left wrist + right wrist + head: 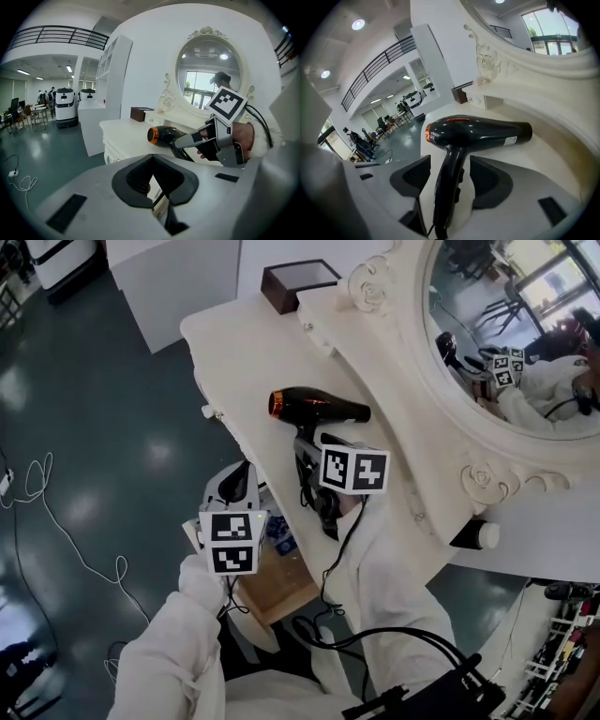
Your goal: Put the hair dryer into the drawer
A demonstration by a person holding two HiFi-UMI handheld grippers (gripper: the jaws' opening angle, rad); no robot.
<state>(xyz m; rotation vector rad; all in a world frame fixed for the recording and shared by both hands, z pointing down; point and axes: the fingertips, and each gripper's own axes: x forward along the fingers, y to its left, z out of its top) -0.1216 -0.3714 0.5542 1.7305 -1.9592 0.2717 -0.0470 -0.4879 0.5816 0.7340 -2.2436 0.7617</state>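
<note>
The white ornate worktop, its wooden drawer open below, carries the black hair dryer with an orange ring. Its barrel lies crosswise and its handle runs back between the right gripper's wide, untouching jaws. The left gripper, jaws together and empty, is farther off.

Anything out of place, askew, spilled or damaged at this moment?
Nothing stands out. The hair dryer lies intact on its side on the white dressing table. Its handle sits between the open jaws of the right gripper and is not pinched. Nothing on the tabletop looks spilled or broken.
</note>
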